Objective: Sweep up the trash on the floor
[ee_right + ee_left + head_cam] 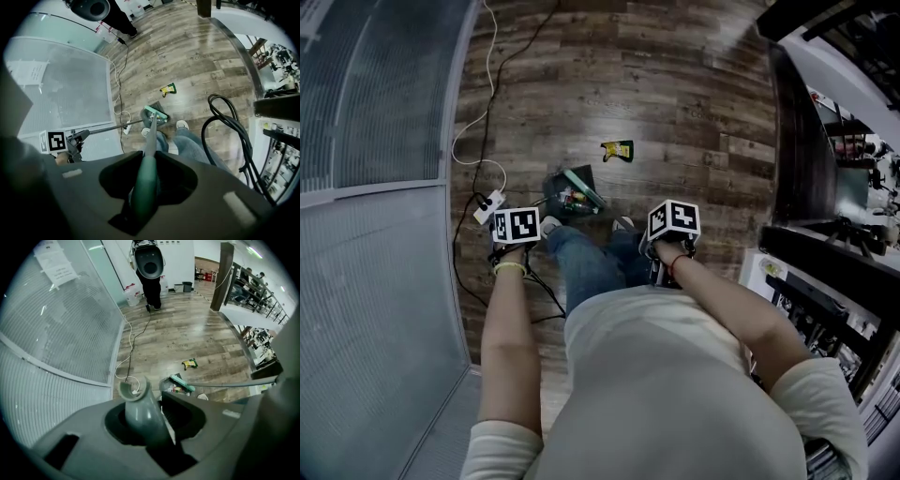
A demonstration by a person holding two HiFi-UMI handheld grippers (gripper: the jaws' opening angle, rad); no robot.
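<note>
A yellow-green wrapper (617, 150) lies on the wood floor, also seen as wrapper (190, 363) and wrapper (168, 89). Nearer my feet a dark dustpan (565, 199) rests on the floor with bits of trash inside, and the broom's teal head (584, 187) sits against it. My left gripper (151, 420) is shut on the dustpan's grey handle (139, 405). My right gripper (146, 183) is shut on the broom's green handle (148, 159), which runs down to the broom head (155, 113). The wrapper lies a short way beyond the dustpan.
A white power strip (488, 204) with cables lies by the glass partition (375, 234) on the left. Dark counters and shelves (825, 244) line the right side. Black cables (224, 136) loop near my legs. A person (150, 268) stands far down the floor.
</note>
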